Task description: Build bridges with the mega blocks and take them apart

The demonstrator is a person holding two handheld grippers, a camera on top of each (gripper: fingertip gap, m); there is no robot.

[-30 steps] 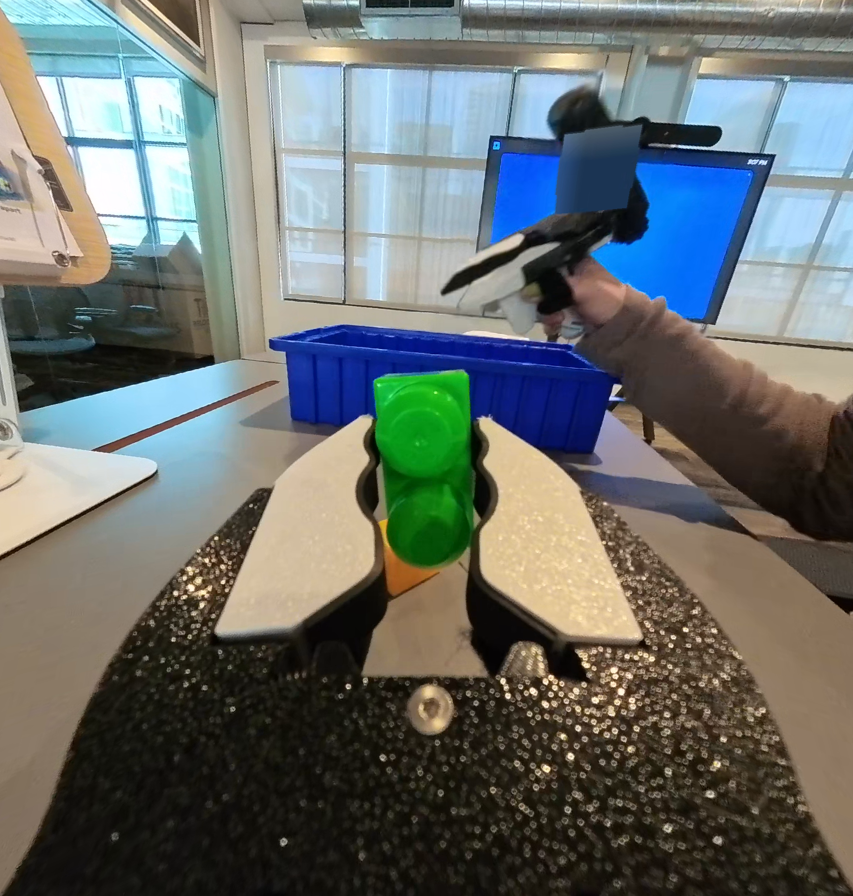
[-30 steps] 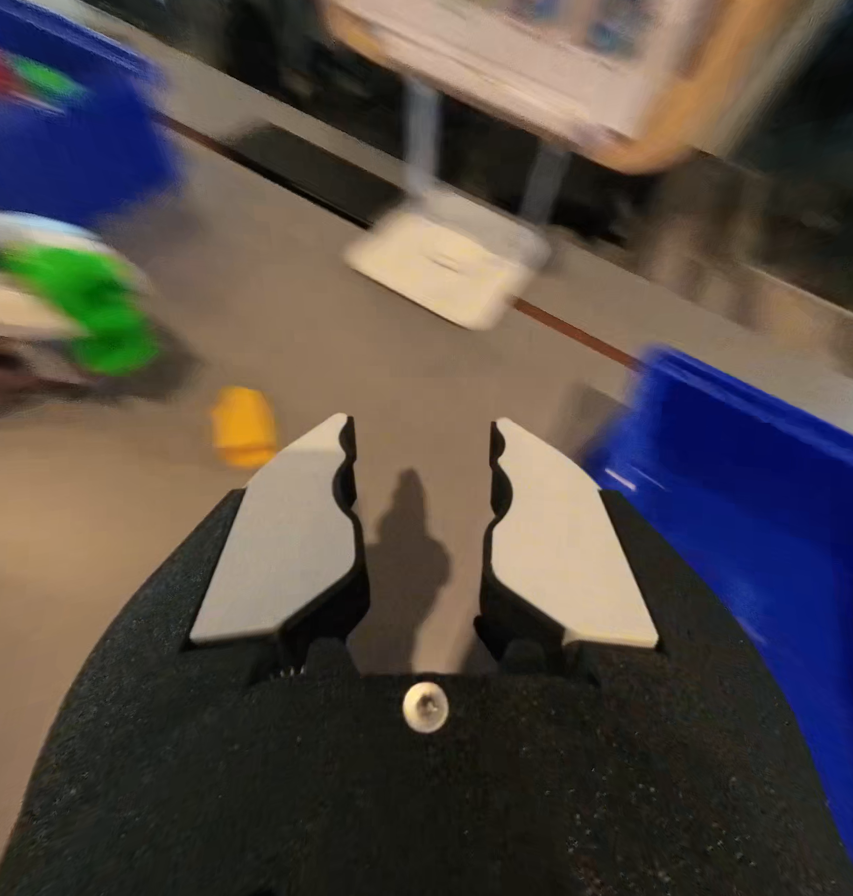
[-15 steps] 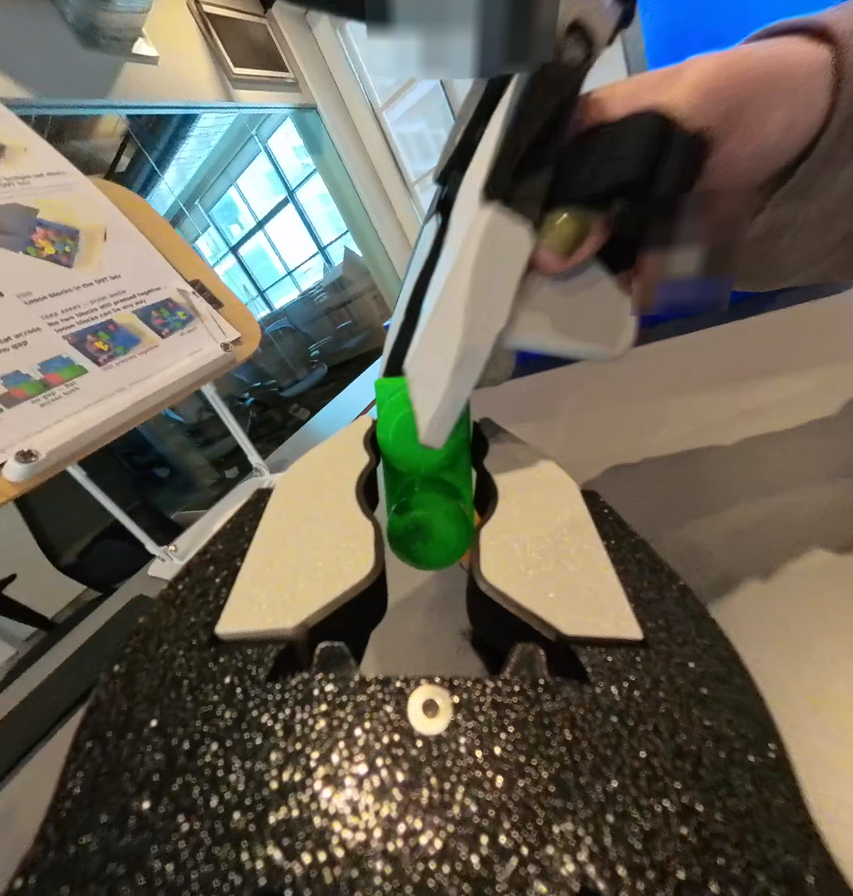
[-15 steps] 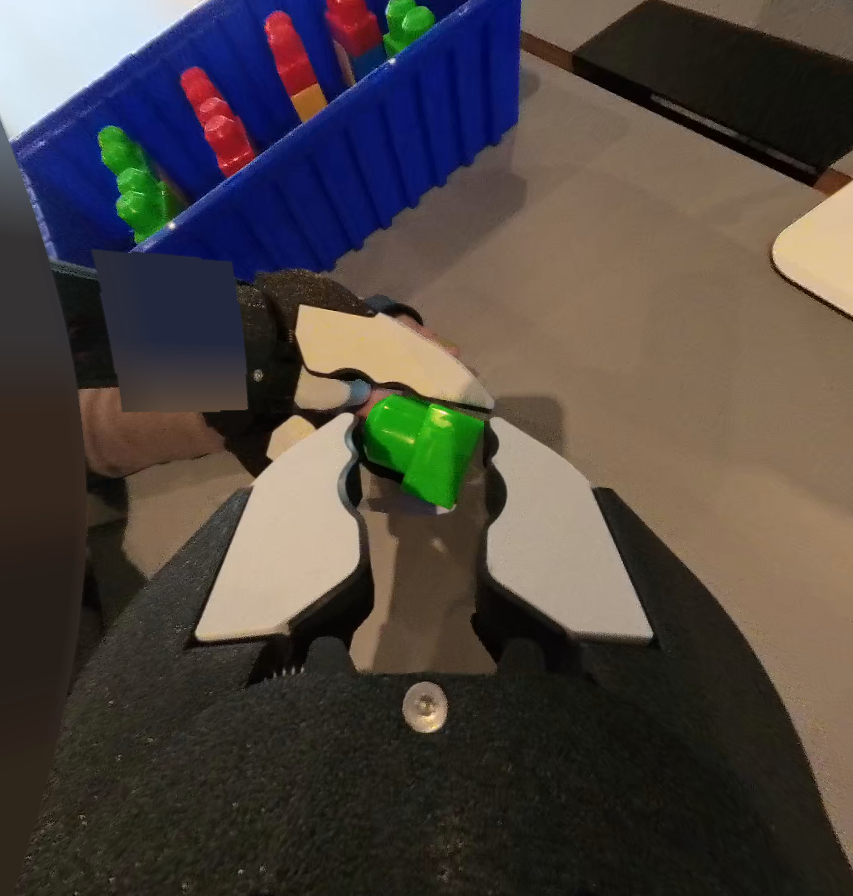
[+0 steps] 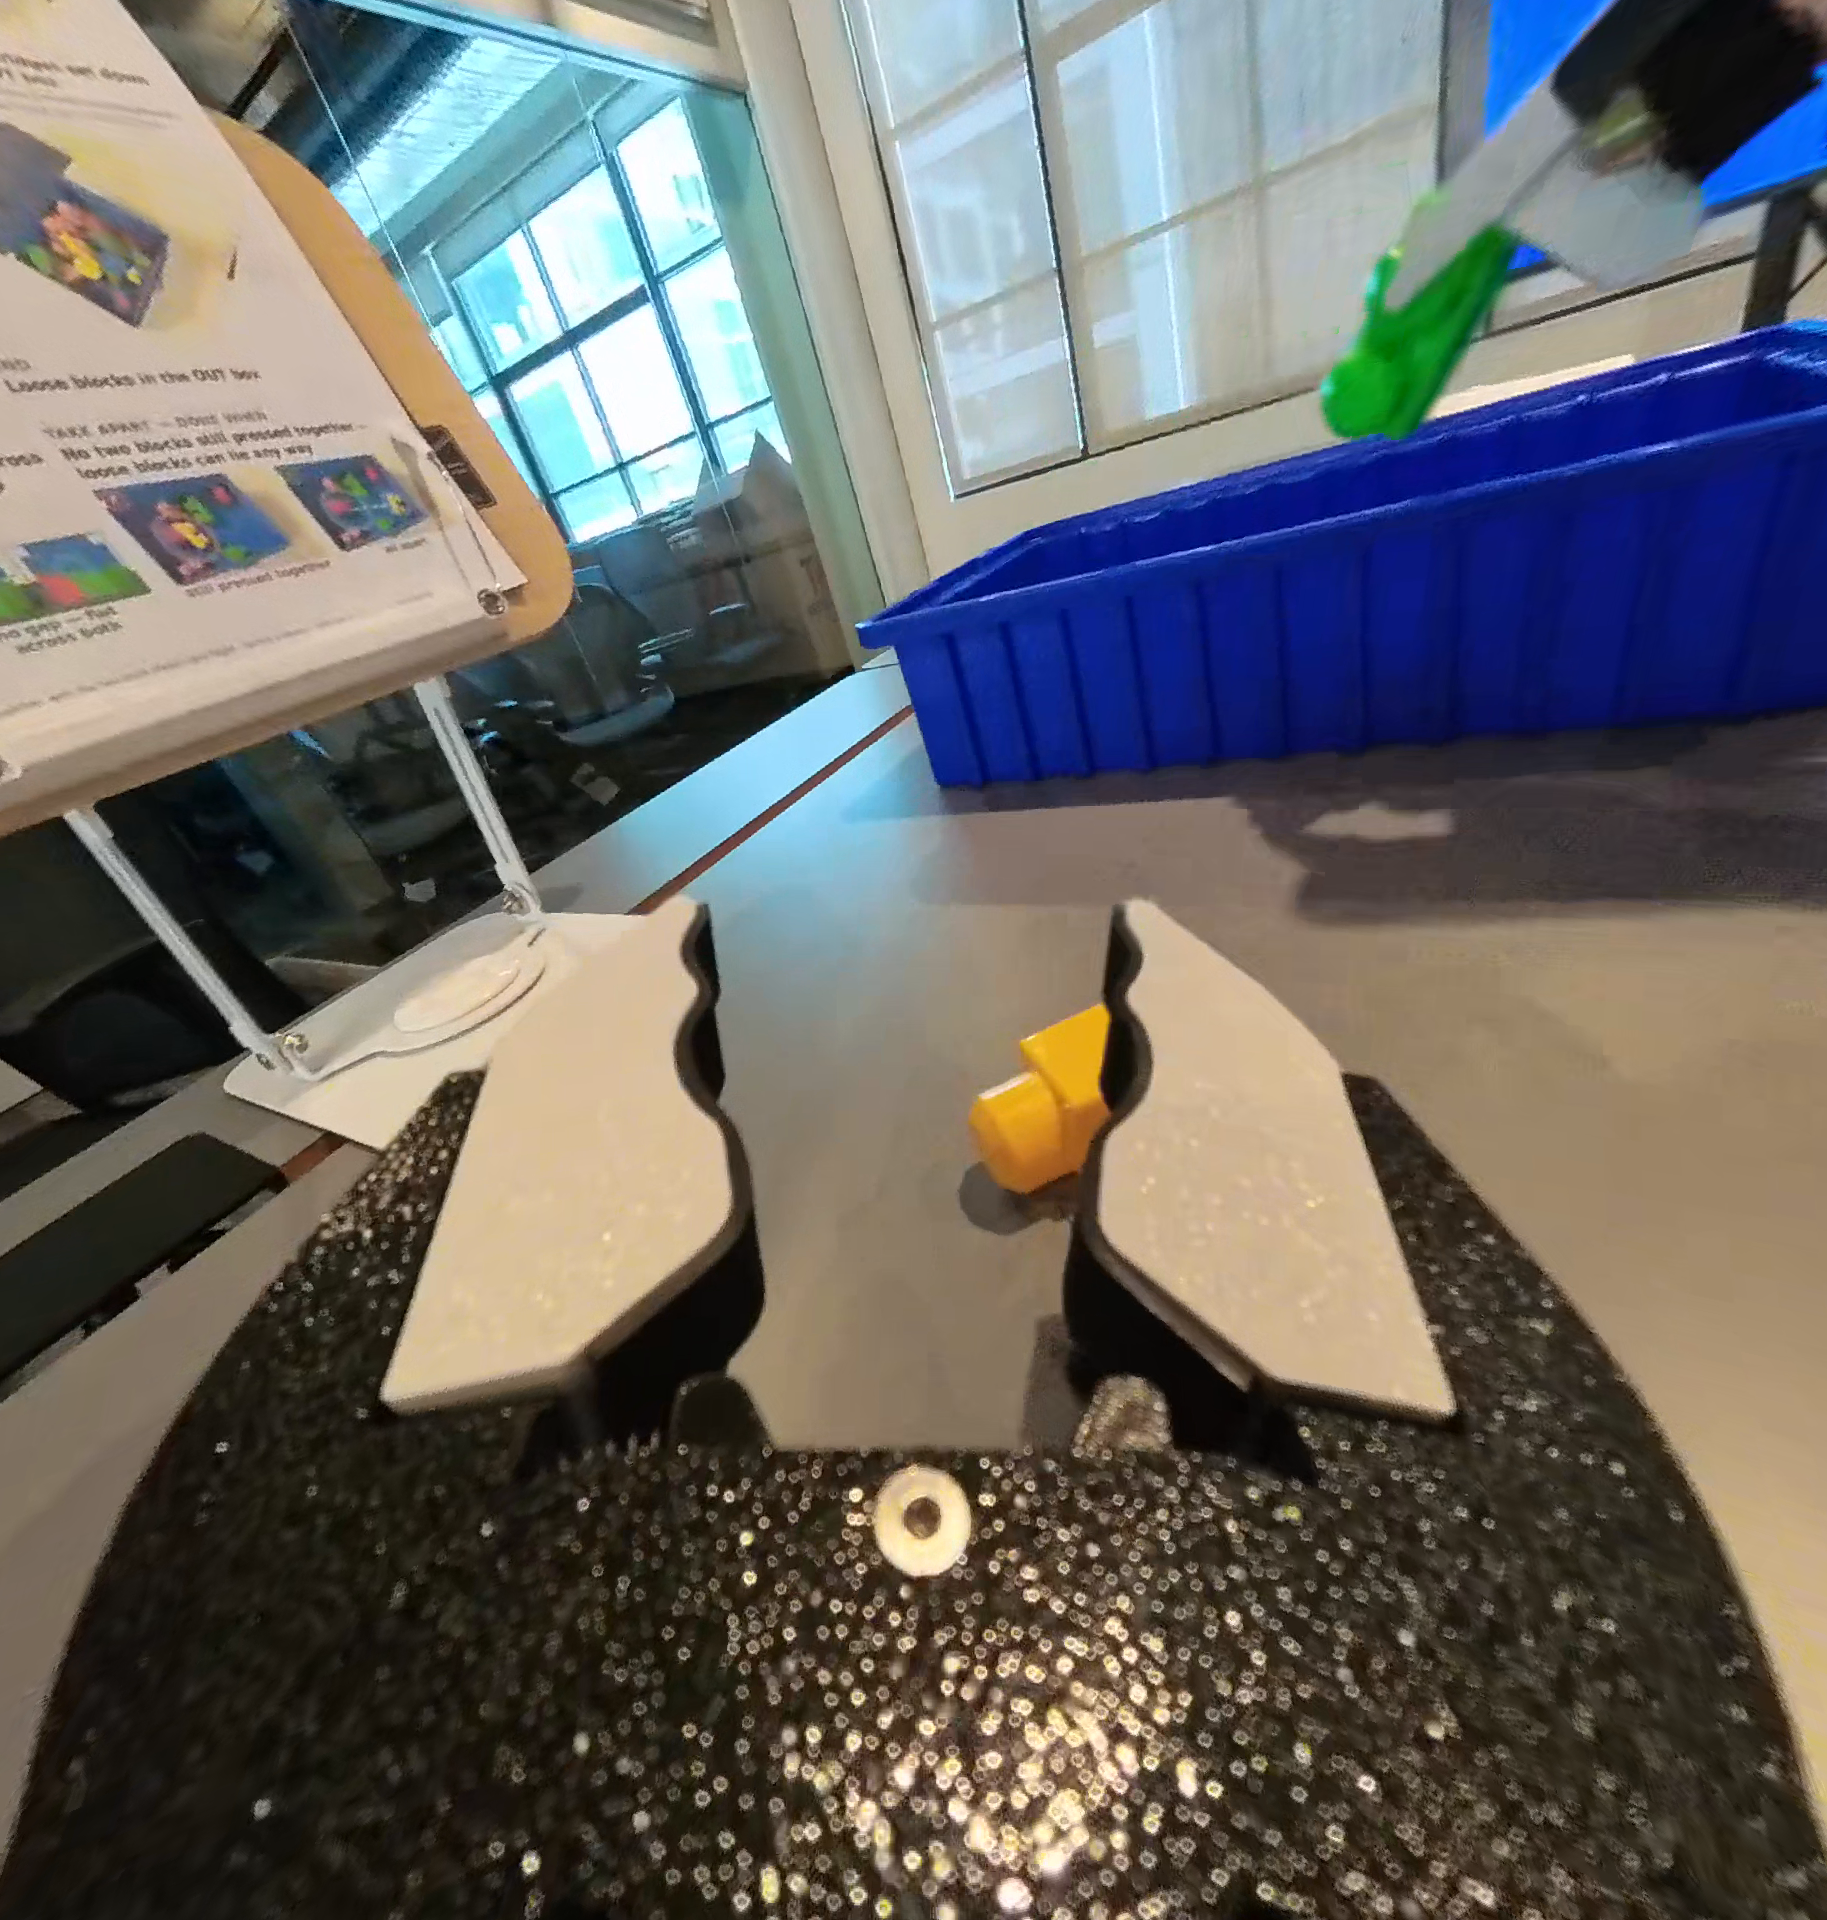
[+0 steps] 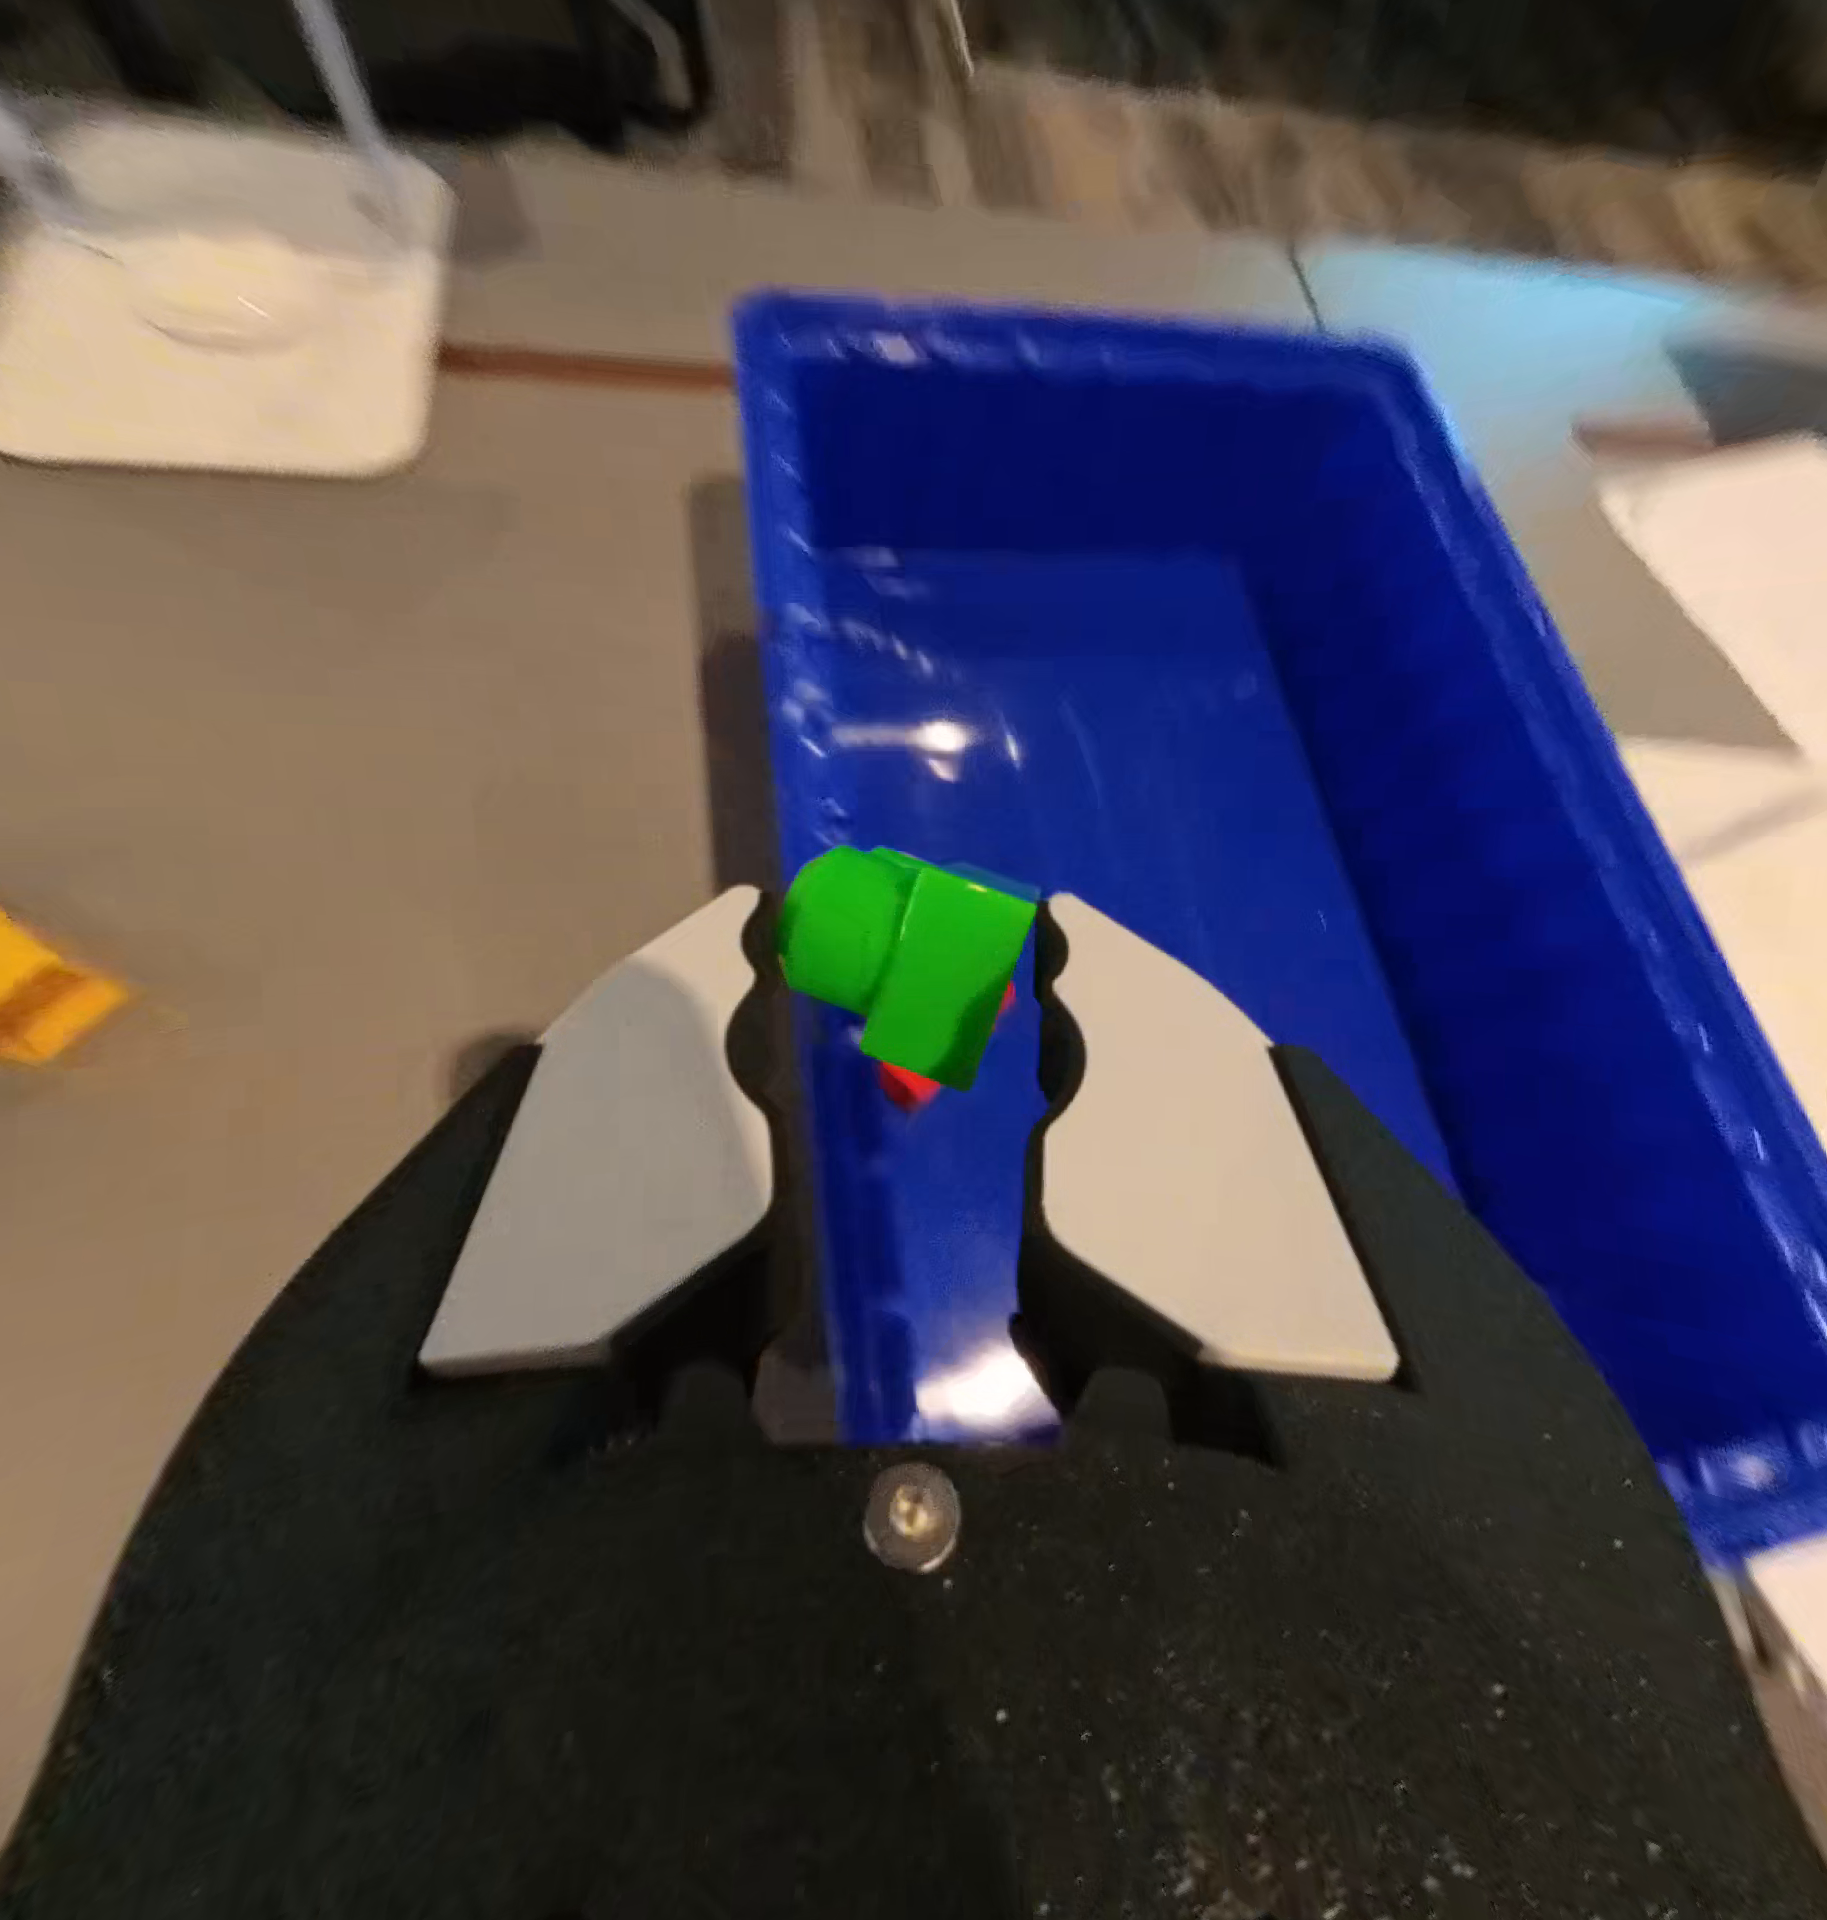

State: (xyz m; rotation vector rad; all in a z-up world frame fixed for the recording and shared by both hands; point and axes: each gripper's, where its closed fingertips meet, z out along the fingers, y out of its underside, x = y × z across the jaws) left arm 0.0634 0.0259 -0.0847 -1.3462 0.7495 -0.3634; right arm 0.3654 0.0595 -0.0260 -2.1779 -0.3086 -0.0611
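My right gripper [image 6: 898,914] is shut on a green two-stud block [image 6: 909,961] and holds it in the air over the near end of the blue bin [image 6: 1408,831]. A red block [image 6: 904,1086] lies in the bin just below it. In the left wrist view the green block [image 5: 1408,332] hangs from the right gripper [image 5: 1428,301] above the bin [image 5: 1408,634]. My left gripper [image 5: 909,925] is open wide and empty, low over the grey table [image 5: 1511,1039]. A yellow block [image 5: 1044,1112] lies on the table by its right finger [image 5: 1231,1143].
A white stand base [image 5: 452,997] with an instruction board [image 5: 161,416] stands at the left. The yellow block [image 6: 15,987] shows at the left of the right wrist view, the stand base [image 6: 202,301] at the far left. White sheets [image 6: 1771,623] lie right of the bin. The tips of one gripper are about 30 centimeters away from the tips of the other.
My left gripper held the green block; the right gripper closed on it, the left let go and opened wide. The right gripper then carried the block over the blue bin.
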